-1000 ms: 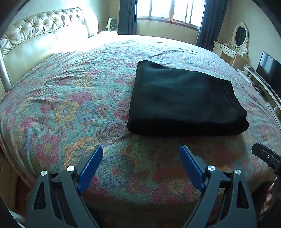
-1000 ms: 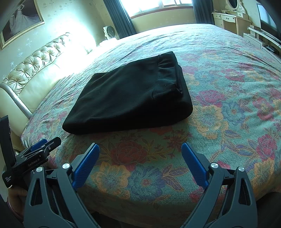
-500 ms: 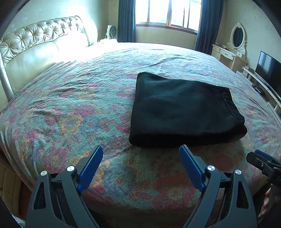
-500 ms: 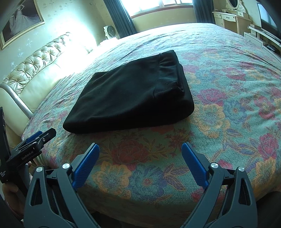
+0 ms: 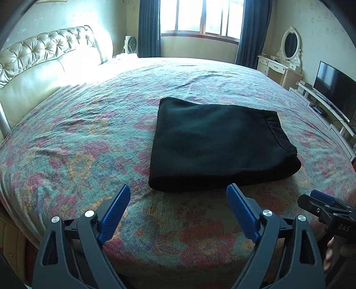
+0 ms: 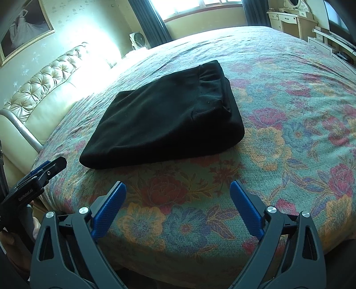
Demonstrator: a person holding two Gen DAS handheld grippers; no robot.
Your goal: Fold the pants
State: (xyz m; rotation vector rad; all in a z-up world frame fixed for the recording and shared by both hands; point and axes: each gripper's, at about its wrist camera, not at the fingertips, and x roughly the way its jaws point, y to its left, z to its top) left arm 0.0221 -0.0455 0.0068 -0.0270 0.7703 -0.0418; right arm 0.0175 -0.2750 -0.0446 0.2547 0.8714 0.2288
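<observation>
A pair of black pants (image 5: 219, 144), of soft fleece-like cloth, was seen folded into a thick, roughly rectangular bundle on the floral bedspread (image 5: 84, 137), near the front edge of the bed. The gathered waistband (image 6: 211, 82) was turned toward the right side, and the rounded fold ran along the near edge. The bedspread, a coarse woven fabric patterned in red, orange and blue flowers on a green ground, was lightly wrinkled toward the far side.

The left gripper (image 5: 178, 210), built of black plastic arms with ribbed blue pads (image 5: 114, 214), was held above the bedspread just short of the pants, its jaws spread wide with nothing between them. The right gripper (image 6: 178, 207), of the same make, was likewise held apart and empty, over the bed's edge and short of the bundle.

A cream tufted leather headboard (image 5: 44, 60) was seen on the left, a curtained window (image 5: 200, 17) beyond the bed, and a white dressing table with an oval mirror (image 5: 289, 51) and a dark flat television (image 5: 336, 91) on the right.
</observation>
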